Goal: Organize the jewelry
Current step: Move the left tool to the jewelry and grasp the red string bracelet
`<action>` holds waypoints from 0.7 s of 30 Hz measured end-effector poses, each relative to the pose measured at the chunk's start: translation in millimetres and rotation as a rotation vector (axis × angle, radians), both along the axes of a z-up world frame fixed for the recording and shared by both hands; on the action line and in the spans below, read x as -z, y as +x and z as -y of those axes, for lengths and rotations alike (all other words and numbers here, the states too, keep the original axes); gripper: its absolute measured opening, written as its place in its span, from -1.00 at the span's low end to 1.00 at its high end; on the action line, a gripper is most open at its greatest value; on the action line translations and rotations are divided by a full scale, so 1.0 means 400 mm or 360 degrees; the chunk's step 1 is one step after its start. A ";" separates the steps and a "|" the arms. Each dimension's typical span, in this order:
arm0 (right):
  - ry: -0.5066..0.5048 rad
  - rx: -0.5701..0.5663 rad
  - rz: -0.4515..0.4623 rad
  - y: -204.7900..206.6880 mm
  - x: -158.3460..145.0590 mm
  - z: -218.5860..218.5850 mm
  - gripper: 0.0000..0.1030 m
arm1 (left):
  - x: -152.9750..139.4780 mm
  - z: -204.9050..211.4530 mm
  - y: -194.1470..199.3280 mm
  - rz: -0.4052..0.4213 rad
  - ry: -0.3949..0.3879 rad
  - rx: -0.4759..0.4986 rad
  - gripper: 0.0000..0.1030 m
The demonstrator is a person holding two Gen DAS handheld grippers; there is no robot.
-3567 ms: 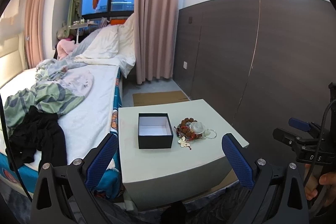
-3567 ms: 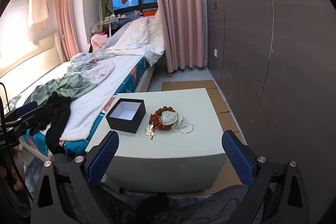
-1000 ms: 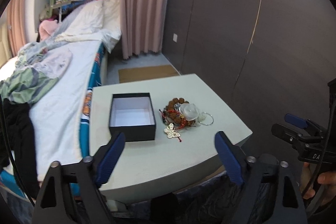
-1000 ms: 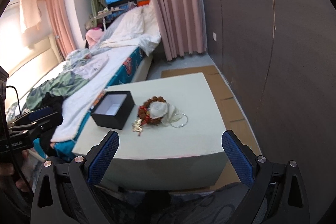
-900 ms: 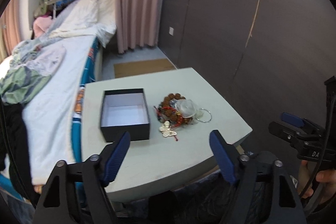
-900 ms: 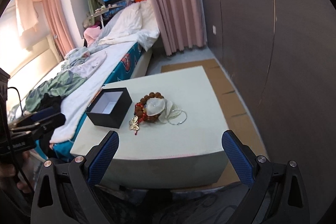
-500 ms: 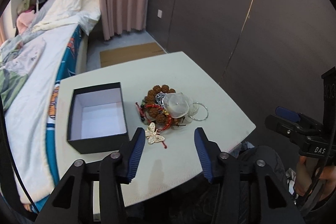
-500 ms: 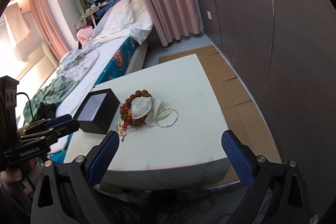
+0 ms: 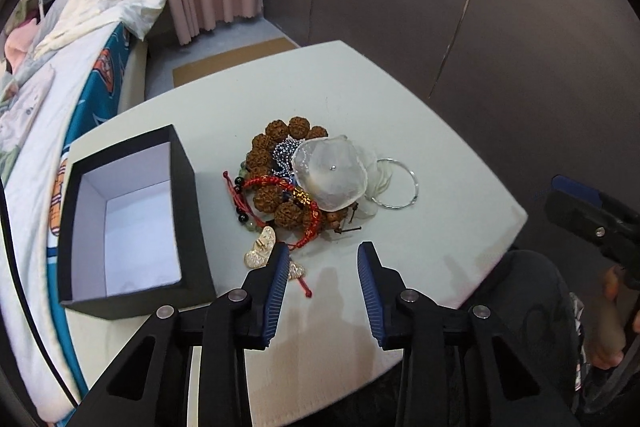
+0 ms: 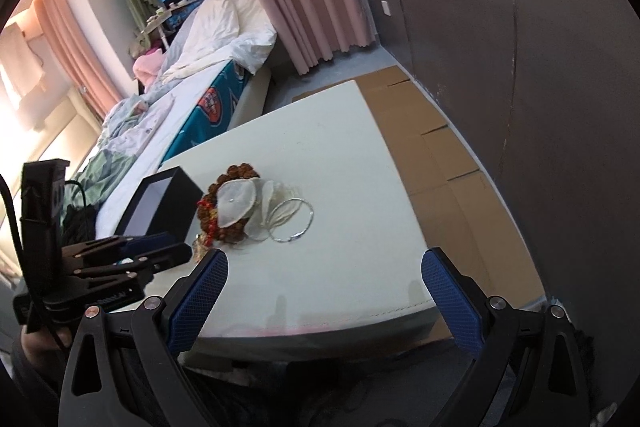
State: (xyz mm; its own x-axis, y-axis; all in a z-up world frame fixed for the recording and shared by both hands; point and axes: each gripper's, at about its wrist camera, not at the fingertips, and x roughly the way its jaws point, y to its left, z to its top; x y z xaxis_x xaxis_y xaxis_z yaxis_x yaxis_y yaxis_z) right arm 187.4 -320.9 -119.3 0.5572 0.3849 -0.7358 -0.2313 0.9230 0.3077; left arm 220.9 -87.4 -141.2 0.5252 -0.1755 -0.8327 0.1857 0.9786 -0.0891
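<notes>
Both the left gripper (image 9: 322,263) and the right gripper (image 10: 324,277) had black angular frames, ribbed blue finger pads (image 10: 198,301), and silver screws at the joints behind them.

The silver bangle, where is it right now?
In the left wrist view, the silver bangle lies flat on the white table, right of the jewelry pile.

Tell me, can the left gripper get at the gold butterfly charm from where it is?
Probably yes. The left gripper is open just above the table, and the butterfly charm lies beside its left finger, partly hidden behind it. The black box stands off to the side.
</notes>
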 end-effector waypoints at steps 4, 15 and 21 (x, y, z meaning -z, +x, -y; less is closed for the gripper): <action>0.0014 0.0000 -0.0026 0.014 0.015 0.009 0.89 | 0.025 0.004 0.026 -0.0027 0.0027 0.0012 -0.44; 0.0083 -0.0045 -0.0087 0.049 0.038 0.000 0.86 | 0.067 0.002 0.065 -0.0066 0.0050 -0.0007 -0.86; 0.0110 -0.0123 -0.0150 0.085 0.064 -0.048 0.54 | 0.015 -0.015 0.047 0.0011 -0.0006 -0.0030 -0.86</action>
State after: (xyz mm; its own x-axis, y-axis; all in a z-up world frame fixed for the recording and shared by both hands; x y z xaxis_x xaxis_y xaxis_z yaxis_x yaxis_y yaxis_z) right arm 221.3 -301.6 -144.8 0.4538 0.4755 -0.7536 -0.2678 0.8794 0.3937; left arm 239.9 -81.4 -147.2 0.5341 -0.1687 -0.8284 0.1677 0.9816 -0.0917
